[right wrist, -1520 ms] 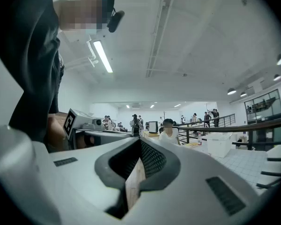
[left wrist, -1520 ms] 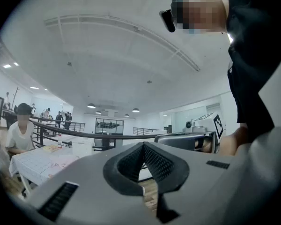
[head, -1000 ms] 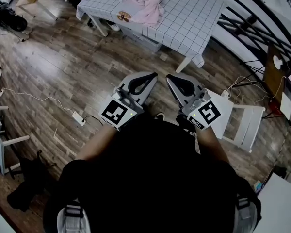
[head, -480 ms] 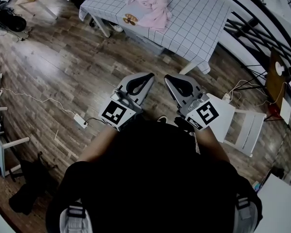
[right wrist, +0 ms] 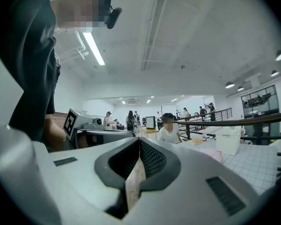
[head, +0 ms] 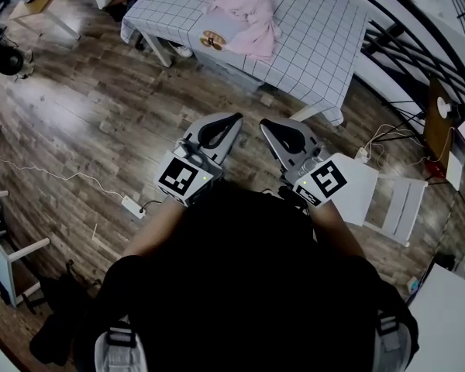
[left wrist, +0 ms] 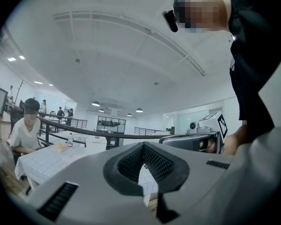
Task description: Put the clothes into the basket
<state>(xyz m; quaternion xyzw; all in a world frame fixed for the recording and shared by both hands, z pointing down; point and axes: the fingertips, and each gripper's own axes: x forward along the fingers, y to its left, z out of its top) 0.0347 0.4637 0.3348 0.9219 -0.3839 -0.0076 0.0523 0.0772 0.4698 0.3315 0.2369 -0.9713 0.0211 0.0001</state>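
**A:** Where do we find the clothes (head: 244,14) here?

**B:** In the head view they lie as a crumpled pink heap on the table (head: 318,45), which is covered with a white checked cloth, towards its far side. They are well apart from both grippers. The basket (right wrist: 229,140), white and slatted, appears in the right gripper view. It stands on that same table, beyond the clothes.

**A:** And how do we read the two claws?

**B:** The left gripper (head: 231,122) and the right gripper (head: 270,126) are held side by side, close to the body and over the wooden floor (head: 85,130), both pointing towards the table. In the left gripper view the tips of the jaws meet, and the ribbed hollow behind them holds nothing. The right gripper view shows the same: jaws pressed together at the tips, with only floor visible through the slit.

**A:** What else do we label?

**B:** A white chair (head: 387,200) stands just beside the right gripper. A power strip (head: 132,206) lies on the floor with its cable, to the left. A dark railing (head: 403,37) runs behind the table. A seated person (left wrist: 25,130) in a white shirt is at the table's far edge.
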